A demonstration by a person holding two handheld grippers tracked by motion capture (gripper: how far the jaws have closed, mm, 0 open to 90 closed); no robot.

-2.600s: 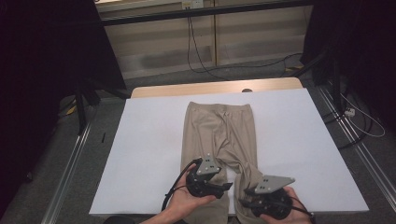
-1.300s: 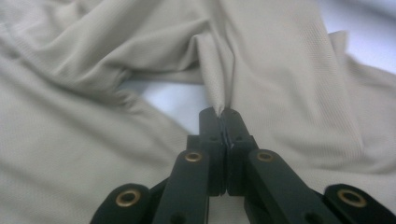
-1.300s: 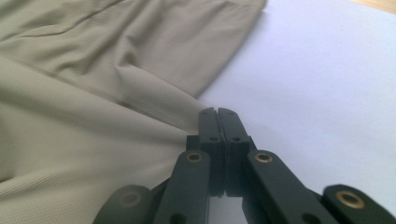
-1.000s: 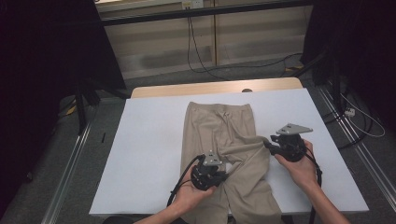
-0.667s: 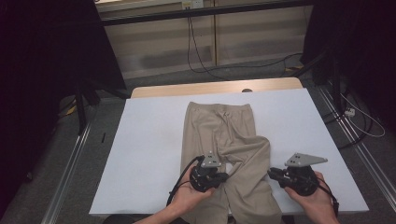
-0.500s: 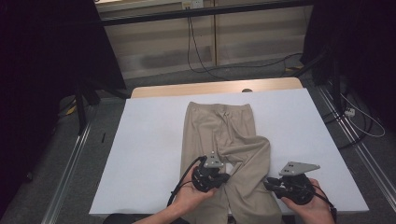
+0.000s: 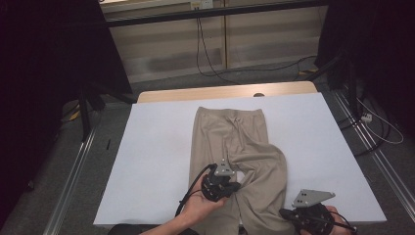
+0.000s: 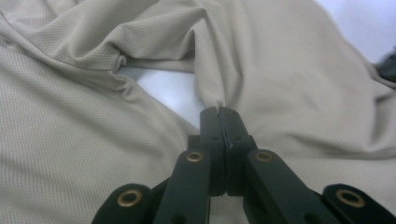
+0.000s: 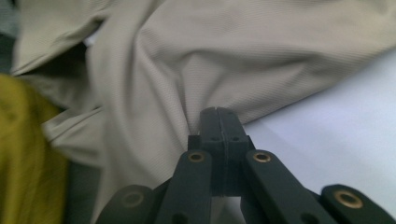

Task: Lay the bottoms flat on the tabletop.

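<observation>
Beige trousers (image 7: 230,132) lie flat on the white table cover (image 7: 156,161), waistband far, legs toward me. My left gripper (image 7: 238,186) rests at the inner edge of the right leg (image 8: 289,84) and is shut on a small ridge of its fabric. In the left gripper view, cloth rises from the left gripper's (image 8: 219,109) closed tips. My right gripper (image 7: 285,213) sits at the table's front, on that leg's outer edge. Its jaws have just been closing. In the right gripper view, the right gripper (image 9: 217,111) is shut with the cloth's edge (image 9: 261,70) pinched at its tips.
A wooden table edge (image 7: 195,93) shows beyond the cover. Metal rails (image 7: 73,166) run along both sides on the floor, and cables (image 7: 210,54) hang at the back. A yellow sleeve (image 9: 23,158) sits at the left of the right gripper view.
My right gripper came from the trousers' right side, mid-table, toward the front edge and closed on the leg. The right leg now lies straighter. The left gripper kept its place.
</observation>
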